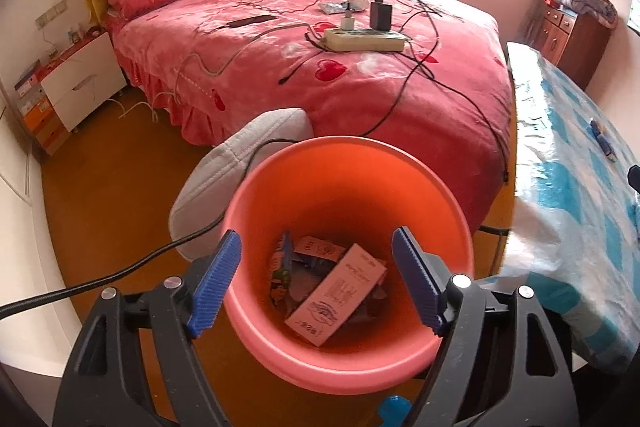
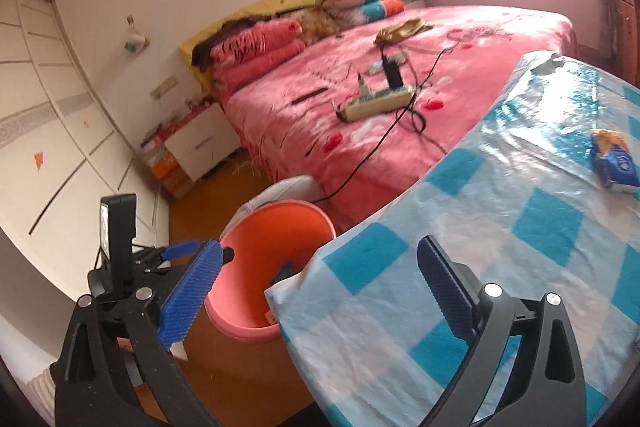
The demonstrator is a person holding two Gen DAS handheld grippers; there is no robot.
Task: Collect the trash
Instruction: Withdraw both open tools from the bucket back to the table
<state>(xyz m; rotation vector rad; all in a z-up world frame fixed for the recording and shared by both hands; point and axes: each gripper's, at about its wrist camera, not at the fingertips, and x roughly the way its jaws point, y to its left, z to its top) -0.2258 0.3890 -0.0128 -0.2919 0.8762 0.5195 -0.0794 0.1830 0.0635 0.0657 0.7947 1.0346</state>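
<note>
A pink plastic bin [image 1: 440, 195] stands on the floor right below my left gripper [image 1: 316, 255], which is open and empty above its mouth. Inside lie a pink carton [image 1: 340, 291] and several wrappers [image 1: 284, 267]. In the right wrist view the bin [image 2: 260, 231] sits at the corner of a table with a blue-checked cloth [image 2: 500, 227]. My right gripper [image 2: 320, 259] is open and empty over that corner. A blue and white packet [image 2: 614, 161] lies on the cloth at the far right. A small blue item [image 1: 600, 139] lies on the cloth in the left wrist view.
A bed with a pink heart blanket [image 1: 280, 47] fills the room behind, carrying a power strip [image 1: 364, 39], chargers, cables and a phone [image 1: 250, 22]. A grey cushion [image 1: 224, 171] leans behind the bin. A white nightstand [image 1: 80, 79] stands left. The floor is brown.
</note>
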